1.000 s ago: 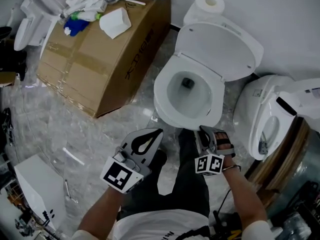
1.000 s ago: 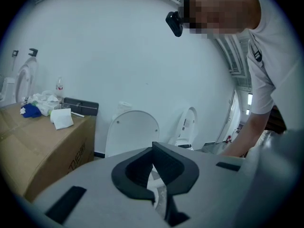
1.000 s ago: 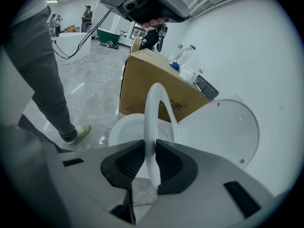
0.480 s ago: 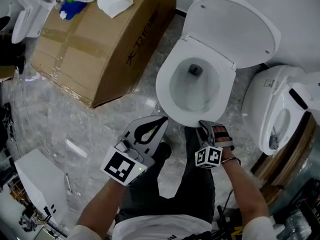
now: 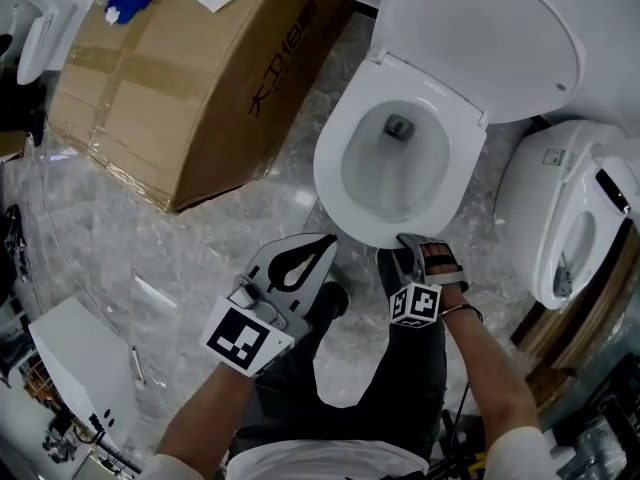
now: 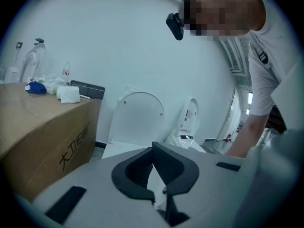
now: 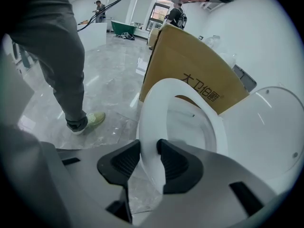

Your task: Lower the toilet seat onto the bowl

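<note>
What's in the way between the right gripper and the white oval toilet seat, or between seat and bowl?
Nothing visible. The white oval toilet seat seems to lie flat on the white ceramic bowl already. The right gripper has its jaws opening astride the seat's front edge; nothing else is between them.

seat: toilet seat front rim sits between the right hand-held gripper jaws, which are opening
lid: lid stands up behind it
box: cardboard box ahead-left of the left hand-held gripper, on the floor
neighbour: second toilet off to the right
</note>
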Motion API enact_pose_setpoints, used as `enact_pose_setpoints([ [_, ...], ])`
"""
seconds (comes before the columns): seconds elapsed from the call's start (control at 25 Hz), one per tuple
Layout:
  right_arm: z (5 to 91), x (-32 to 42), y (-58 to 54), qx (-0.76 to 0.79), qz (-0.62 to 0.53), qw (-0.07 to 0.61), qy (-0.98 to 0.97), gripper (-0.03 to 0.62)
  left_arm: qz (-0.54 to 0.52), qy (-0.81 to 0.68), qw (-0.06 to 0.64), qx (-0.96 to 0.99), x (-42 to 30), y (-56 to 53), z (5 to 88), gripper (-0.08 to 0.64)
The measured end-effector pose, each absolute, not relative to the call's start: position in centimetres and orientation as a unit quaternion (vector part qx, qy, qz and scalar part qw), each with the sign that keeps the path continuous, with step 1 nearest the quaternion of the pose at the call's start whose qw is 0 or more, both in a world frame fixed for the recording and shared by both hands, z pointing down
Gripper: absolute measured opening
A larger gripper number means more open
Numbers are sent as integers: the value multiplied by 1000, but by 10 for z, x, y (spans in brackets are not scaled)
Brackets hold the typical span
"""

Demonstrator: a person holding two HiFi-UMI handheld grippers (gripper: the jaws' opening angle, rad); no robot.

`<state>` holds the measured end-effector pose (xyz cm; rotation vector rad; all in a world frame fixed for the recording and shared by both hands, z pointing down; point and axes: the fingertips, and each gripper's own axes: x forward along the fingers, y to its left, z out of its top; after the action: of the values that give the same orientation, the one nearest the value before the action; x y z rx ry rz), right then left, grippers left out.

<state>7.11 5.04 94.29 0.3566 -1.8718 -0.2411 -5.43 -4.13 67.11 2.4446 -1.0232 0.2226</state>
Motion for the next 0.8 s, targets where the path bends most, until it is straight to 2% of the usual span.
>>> enact_pose_setpoints([
  [0.36,1002,69,56,126,-112,609,-775,143,80,-382,237,890,-71,-44,688,2],
  [0.8,1025,67,54,131,-106,625,-762,156,78,-372,226,897,-71,-46,690,2],
])
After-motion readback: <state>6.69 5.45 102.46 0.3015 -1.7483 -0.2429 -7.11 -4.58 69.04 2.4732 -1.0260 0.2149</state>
